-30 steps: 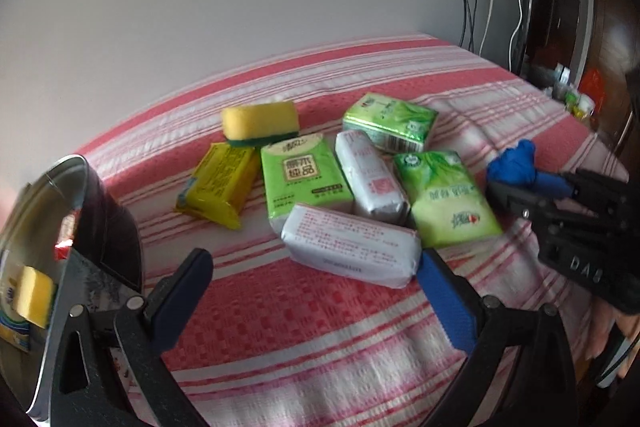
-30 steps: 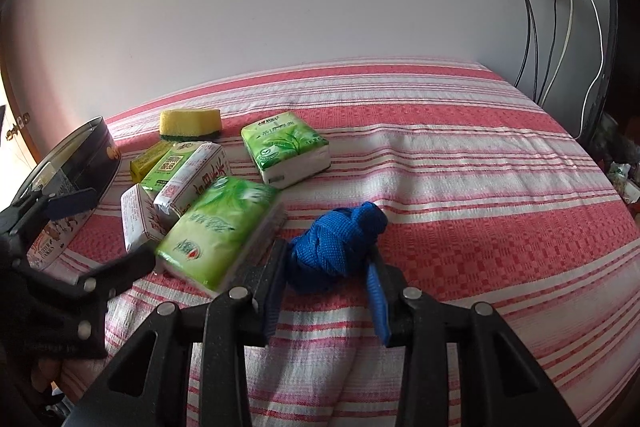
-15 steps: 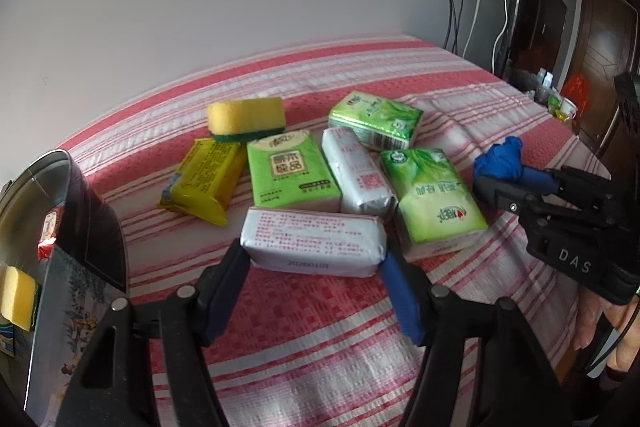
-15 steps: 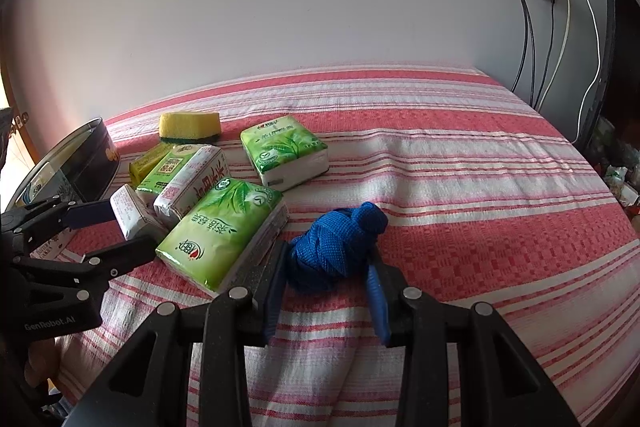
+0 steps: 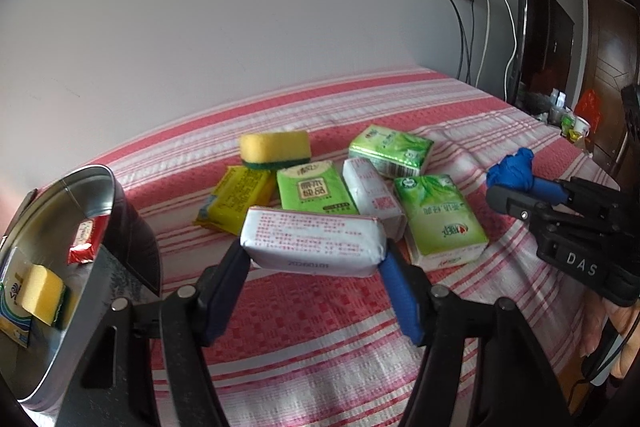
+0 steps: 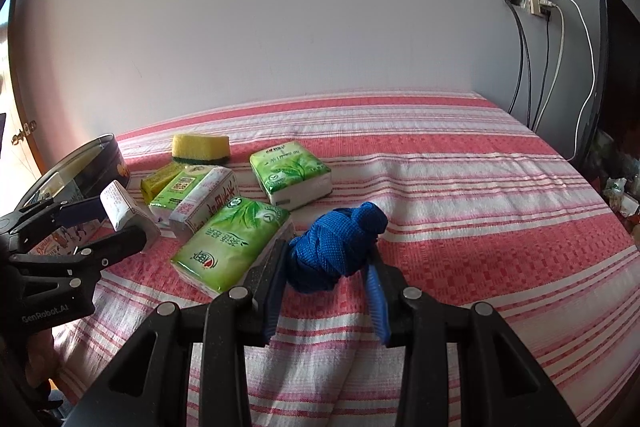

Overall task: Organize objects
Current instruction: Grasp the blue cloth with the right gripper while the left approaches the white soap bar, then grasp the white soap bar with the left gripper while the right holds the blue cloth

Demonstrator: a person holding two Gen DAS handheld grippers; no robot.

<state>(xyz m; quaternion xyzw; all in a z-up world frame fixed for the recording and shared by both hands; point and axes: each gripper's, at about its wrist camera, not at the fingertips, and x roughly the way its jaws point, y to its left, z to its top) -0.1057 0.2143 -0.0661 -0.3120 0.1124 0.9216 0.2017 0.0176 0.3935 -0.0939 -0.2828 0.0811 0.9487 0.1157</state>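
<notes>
My left gripper (image 5: pixel 314 261) is shut on a white tissue pack with red print (image 5: pixel 314 239) and holds it just above the striped bedspread; it also shows in the right wrist view (image 6: pixel 120 211). My right gripper (image 6: pixel 326 269) is shut on a balled blue cloth (image 6: pixel 336 247), seen from the left wrist view too (image 5: pixel 514 171). A round metal tin (image 5: pixel 60 195) stands at the left with a sponge and packets inside. On the bed lie green tissue packs (image 5: pixel 438 215), another white pack (image 5: pixel 370 191), a yellow packet (image 5: pixel 234 203) and a yellow sponge (image 5: pixel 274 149).
The red and white striped bedspread (image 6: pixel 460 195) stretches to the right. A grey wall runs behind. Cables hang from a wall socket (image 6: pixel 536 1) at the right, beside a dark screen (image 6: pixel 616 75) and clutter.
My left gripper closed on the white tissue pack and lifted it slightly off the bedspread. My right gripper stayed shut on the blue cloth, barely moving.
</notes>
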